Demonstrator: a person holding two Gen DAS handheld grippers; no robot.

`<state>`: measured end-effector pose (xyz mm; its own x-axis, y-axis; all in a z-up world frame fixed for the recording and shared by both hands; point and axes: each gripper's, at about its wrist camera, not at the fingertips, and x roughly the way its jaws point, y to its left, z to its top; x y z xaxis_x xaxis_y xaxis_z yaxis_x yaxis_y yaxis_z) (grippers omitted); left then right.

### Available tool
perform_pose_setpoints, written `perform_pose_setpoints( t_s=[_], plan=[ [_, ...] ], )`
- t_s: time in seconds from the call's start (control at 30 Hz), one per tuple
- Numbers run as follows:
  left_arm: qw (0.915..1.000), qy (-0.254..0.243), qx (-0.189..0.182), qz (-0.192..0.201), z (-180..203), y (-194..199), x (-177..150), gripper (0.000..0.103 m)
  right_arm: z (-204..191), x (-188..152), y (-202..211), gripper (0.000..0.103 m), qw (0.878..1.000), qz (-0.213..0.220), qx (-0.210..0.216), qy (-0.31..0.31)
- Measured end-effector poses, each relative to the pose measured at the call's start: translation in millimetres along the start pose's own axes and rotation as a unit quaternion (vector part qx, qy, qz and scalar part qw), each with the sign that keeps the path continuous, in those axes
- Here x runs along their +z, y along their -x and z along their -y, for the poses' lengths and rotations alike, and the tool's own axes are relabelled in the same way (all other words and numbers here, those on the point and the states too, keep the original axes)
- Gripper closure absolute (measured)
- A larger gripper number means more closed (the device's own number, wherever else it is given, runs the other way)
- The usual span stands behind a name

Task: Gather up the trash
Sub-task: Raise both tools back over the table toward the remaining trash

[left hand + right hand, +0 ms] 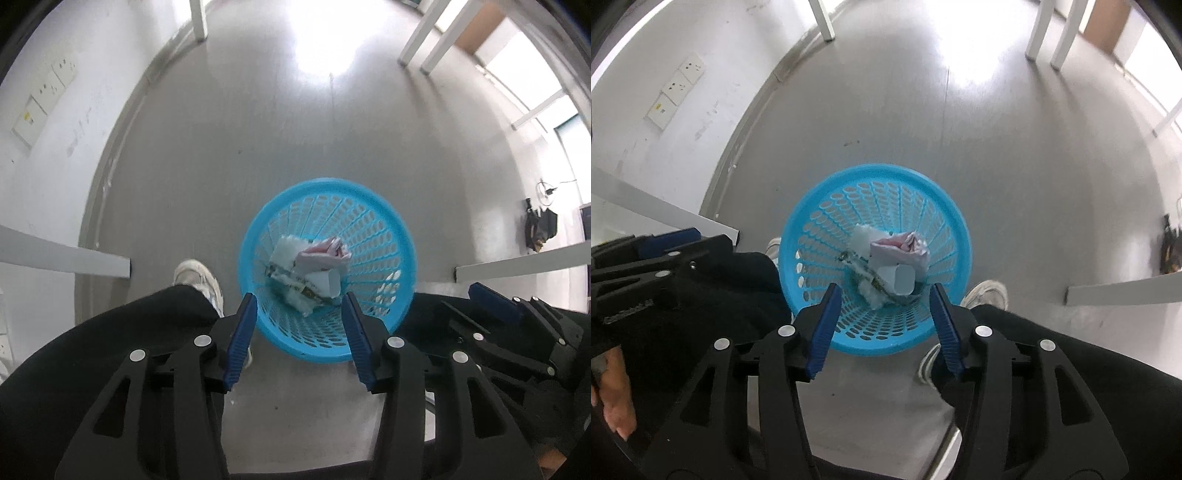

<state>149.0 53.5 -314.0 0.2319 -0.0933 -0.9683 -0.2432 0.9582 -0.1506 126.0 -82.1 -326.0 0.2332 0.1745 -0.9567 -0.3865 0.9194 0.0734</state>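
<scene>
Blue perforated plastic wastebasket (328,269) holds crumpled paper trash (308,273) beneath the empty, spread left gripper (299,306) and right gripper (885,297). Stray litter likely comes next; release each piece squarely above the rim.

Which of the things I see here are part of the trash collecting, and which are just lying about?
Part of the job:
- blue basket
- crumpled trash inside it
- left gripper, jaws open and empty
- right gripper, jaws open and empty

Just there:
- wall sockets
- white table legs
- dark bag
</scene>
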Motion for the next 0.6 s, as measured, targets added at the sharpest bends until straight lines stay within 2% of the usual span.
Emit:
perform_pose_setpoints(
  t_s=[0.1,0.27,0.43,0.5,0.6],
  plan=[
    [0.9988,-0.018,-0.007,0.046,5,30,-13,0.05,-3,-6,21,0.05,1.0,0.021,0.007,0.011],
    [0.9961,-0.039,0.0,0.079,9,61,-28,0.05,-10,-16,54,0.049,0.998,0.06,0.007,0.031],
    [0.9928,-0.042,0.01,0.112,13,97,-45,0.041,-22,-31,87,0.047,0.994,0.092,-0.001,0.062],
    [0.9915,-0.044,0.006,0.122,12,110,-52,0.038,-23,-38,104,0.041,0.992,0.105,0.003,0.064],
    [0.9875,-0.042,-0.006,0.151,12,137,-64,0.032,-19,-48,135,0.04,0.99,0.128,0.01,0.059]
  ],
)
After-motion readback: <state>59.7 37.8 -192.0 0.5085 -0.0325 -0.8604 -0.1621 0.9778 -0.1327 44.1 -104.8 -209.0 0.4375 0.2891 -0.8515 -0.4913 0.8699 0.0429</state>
